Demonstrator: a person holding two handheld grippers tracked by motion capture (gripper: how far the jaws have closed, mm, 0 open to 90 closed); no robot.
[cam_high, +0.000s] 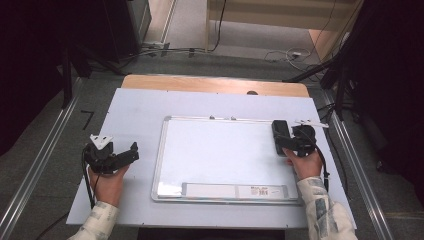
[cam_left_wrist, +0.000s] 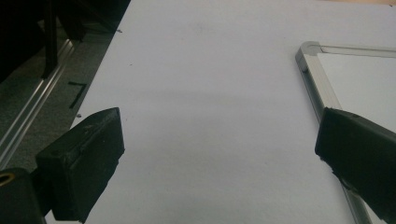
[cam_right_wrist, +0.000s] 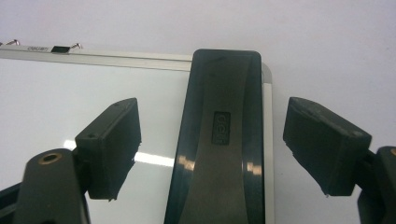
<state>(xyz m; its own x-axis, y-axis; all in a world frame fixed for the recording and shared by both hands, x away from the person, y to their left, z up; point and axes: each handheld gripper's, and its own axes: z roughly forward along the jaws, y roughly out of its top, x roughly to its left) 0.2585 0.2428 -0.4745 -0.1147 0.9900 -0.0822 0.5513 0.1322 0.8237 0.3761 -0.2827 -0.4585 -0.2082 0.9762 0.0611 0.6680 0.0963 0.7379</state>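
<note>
1. The right tongs (cam_right_wrist: 212, 140) stood released, both pads clear of the black eraser (cam_right_wrist: 219, 140) that lay between them with a gap on each side.
2. The eraser lay flat on the right edge of the whiteboard (cam_high: 220, 150), partly over its frame. Its long axis ran away from the person, in line with the tongs, with the rounded far end close to the board's far right corner.
3. In the high view the eraser (cam_high: 280, 136) sat just ahead of the right tongs (cam_high: 292, 142), whose body was held from behind by the right hand (cam_high: 305, 164), the forearm entering from the bottom right.
4. The left tongs (cam_left_wrist: 219, 154) were released, wide apart, with nothing between them but the bare bench (cam_left_wrist: 210, 93).
5. In the high view the left tongs (cam_high: 131, 152) pointed right toward the whiteboard's left edge, near it but apart, held by the left hand (cam_high: 107, 182) low over the bench.
</note>
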